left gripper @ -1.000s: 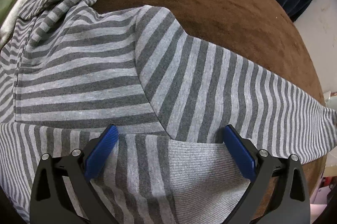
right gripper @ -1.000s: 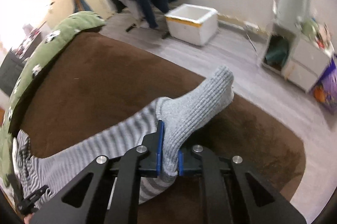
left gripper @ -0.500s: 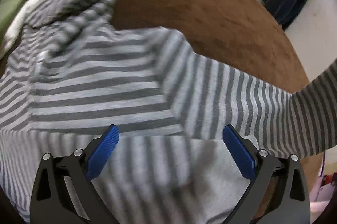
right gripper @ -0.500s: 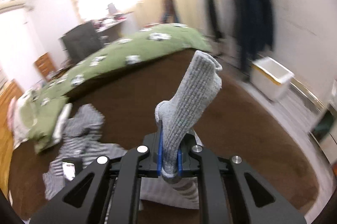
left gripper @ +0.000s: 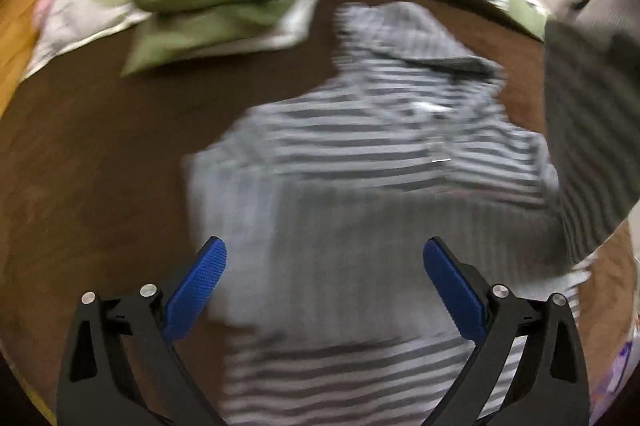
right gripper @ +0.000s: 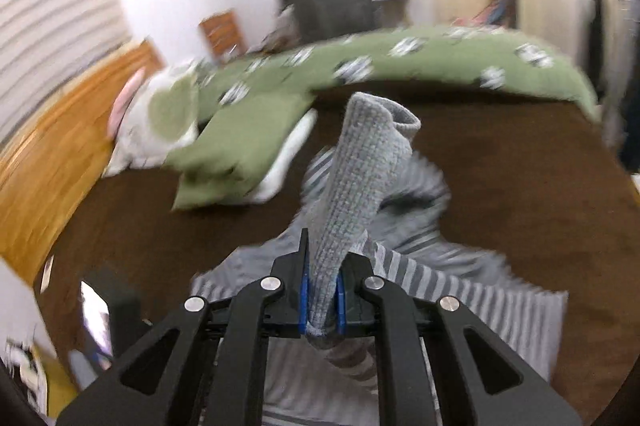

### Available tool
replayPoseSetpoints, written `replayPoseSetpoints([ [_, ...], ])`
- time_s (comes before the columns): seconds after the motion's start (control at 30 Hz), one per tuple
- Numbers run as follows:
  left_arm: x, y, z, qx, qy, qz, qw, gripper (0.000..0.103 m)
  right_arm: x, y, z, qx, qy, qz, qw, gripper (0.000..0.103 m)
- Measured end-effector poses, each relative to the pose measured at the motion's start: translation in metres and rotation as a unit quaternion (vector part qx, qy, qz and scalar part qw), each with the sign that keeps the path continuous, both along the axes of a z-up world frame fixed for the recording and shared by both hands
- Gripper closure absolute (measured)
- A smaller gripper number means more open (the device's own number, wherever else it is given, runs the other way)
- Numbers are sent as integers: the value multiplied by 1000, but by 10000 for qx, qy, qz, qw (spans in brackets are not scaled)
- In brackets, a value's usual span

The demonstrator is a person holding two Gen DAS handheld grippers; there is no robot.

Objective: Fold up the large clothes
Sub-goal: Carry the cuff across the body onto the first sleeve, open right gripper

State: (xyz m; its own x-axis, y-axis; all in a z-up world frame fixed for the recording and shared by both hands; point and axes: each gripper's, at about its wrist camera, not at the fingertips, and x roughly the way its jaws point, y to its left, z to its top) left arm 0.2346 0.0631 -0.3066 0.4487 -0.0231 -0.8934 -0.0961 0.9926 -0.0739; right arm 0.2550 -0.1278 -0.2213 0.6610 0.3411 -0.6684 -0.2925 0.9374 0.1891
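Now striped hoodie [left gripper: 360, 153] spread on brown bed [left gripper: 100, 153], beneath and ahead of left tool [left gripper: 324, 282], jaws wide, nothing gripped. Ribbed cuff [right gripper: 356, 185] clamped upright in right tool [right gripper: 322, 302], sleeve lifted off bed.

Left gripper [left gripper: 324, 282]: black angular arms showing triangular cut-outs, silver screws, blue ribbed pads lining the fingers [left gripper: 196, 290]. Right gripper [right gripper: 322, 300]: black arms showing matching cut-outs, four silver screws, blue pads.
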Motion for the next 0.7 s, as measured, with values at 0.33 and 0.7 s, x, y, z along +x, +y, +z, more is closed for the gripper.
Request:
replayPoseSetpoints([
  [0.33, -47, 106, -27, 45, 302, 747, 9967, 7, -20, 117, -139, -917, 934, 703, 9889, 92],
  [0.7, -54, 127, -18, 16, 272, 774, 9966, 7, -23, 133, -153, -643, 1442, 766, 9845, 63],
])
